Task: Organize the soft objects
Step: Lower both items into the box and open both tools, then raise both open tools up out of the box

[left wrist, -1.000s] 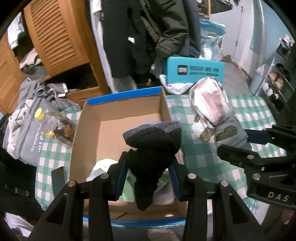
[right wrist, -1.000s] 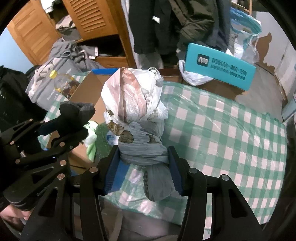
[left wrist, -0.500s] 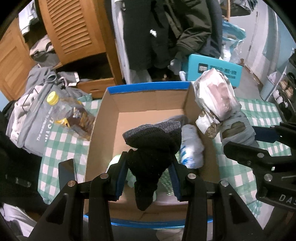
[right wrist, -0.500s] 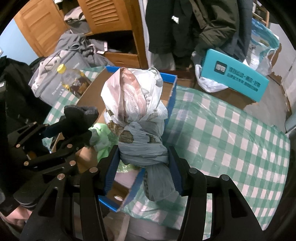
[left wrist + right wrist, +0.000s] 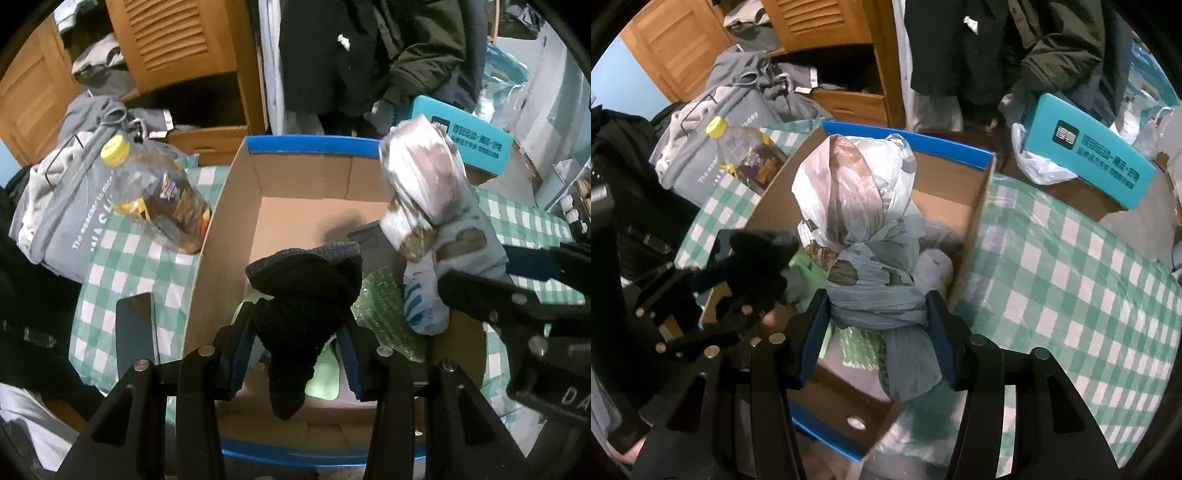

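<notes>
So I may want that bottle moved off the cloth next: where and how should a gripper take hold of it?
Grip the yellow-capped bottle across its clear shoulder just below the cap, coming from above. It lies tilted, cap propped on the grey bag, base close against the cardboard box wall, so the cap end is probably the freest; the wide body looks too broad.

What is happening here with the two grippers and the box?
A person is packing soft things into a cardboard box on a checked tablecloth. The left gripper is shut on a dark sock, held above the box. The right gripper is shut on a knotted plastic bag bundle, also over the box. Neither is released yet. A green sheet of bubble wrap lies inside already.
</notes>
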`<action>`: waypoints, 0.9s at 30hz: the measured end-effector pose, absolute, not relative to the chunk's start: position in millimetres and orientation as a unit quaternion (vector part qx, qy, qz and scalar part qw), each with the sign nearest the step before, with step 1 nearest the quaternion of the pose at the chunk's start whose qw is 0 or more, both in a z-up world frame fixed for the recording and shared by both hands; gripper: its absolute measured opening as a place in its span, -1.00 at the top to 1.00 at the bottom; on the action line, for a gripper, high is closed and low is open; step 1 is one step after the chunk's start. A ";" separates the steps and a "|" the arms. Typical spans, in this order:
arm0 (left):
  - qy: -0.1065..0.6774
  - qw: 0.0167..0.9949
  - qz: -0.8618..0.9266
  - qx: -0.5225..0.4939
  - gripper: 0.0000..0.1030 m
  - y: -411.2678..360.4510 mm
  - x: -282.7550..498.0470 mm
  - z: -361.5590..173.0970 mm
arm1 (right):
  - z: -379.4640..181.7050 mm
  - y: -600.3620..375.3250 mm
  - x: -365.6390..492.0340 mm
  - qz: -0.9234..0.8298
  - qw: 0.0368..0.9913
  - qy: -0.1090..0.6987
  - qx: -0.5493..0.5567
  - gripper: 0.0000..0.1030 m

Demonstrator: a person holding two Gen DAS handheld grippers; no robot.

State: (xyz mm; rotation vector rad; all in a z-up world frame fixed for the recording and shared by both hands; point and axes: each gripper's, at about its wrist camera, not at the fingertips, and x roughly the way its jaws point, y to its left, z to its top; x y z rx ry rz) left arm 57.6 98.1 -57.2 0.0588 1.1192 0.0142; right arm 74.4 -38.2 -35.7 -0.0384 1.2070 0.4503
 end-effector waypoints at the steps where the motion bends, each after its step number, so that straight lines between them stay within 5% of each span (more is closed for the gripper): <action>1: 0.530 0.847 0.008 0.028 0.09 98.7 57.4 -57.0 | -36.8 -37.5 76.0 0.211 0.799 0.563 -0.016 -0.08; 5: 0.518 0.855 0.017 0.032 -0.36 100.1 54.9 -50.2 | -37.8 -35.3 81.7 0.213 0.801 0.559 -0.014 -0.27; 27: 0.480 0.877 -0.006 0.029 -0.59 89.0 29.6 2.4 | 24.6 -79.8 55.9 0.170 0.846 0.505 -0.010 -0.42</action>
